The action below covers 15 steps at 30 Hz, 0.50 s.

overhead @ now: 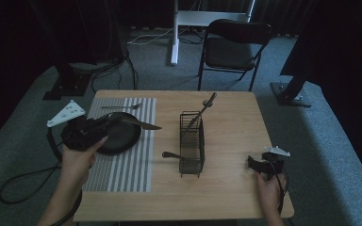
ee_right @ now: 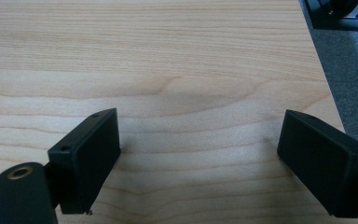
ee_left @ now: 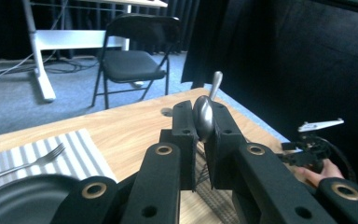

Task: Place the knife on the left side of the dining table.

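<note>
left claw [ee_left: 204,140]: clamped on spoon [ee_left: 206,114] by its bowl, lifted over plate [overhead: 122,136] at left, likely bound for rack [overhead: 191,141] | right claw [ee_right: 200,158]: spread, idle, near-right desk [ee_right: 191,56]

No legible text, labels, brands, nos. or signs on anything in these views.

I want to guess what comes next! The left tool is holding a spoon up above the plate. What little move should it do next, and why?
Probably carry the spoon to the right, toward the wire basket. The left tool is shut on the spoon's bowl above the dark plate, and the basket already has one utensil standing in it. The right tool rests open over bare table, so it is not helping.
</note>
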Motion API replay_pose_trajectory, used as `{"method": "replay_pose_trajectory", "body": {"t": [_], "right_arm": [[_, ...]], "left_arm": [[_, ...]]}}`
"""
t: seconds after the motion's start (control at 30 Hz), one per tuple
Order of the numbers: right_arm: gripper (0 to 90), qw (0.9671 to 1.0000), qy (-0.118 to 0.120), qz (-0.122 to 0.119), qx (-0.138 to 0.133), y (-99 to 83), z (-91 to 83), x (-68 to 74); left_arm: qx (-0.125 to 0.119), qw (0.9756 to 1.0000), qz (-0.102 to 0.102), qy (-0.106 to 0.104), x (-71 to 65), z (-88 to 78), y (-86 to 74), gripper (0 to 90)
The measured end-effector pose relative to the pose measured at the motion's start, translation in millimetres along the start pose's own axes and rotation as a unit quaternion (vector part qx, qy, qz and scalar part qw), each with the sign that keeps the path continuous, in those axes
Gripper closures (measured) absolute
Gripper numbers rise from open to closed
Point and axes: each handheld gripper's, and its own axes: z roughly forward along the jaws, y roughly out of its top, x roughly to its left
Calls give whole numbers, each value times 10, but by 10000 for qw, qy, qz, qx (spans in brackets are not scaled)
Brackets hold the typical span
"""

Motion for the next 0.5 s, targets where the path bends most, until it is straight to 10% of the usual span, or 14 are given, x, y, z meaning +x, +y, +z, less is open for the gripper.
{"method": "replay_pose_trajectory", "body": {"t": [0.5], "right_arm": [[120, 10000, -1, -3, -9, -1, 2, 0]], "left_arm": [[323, 9979, -488, 268, 313, -59, -481, 840]]}}
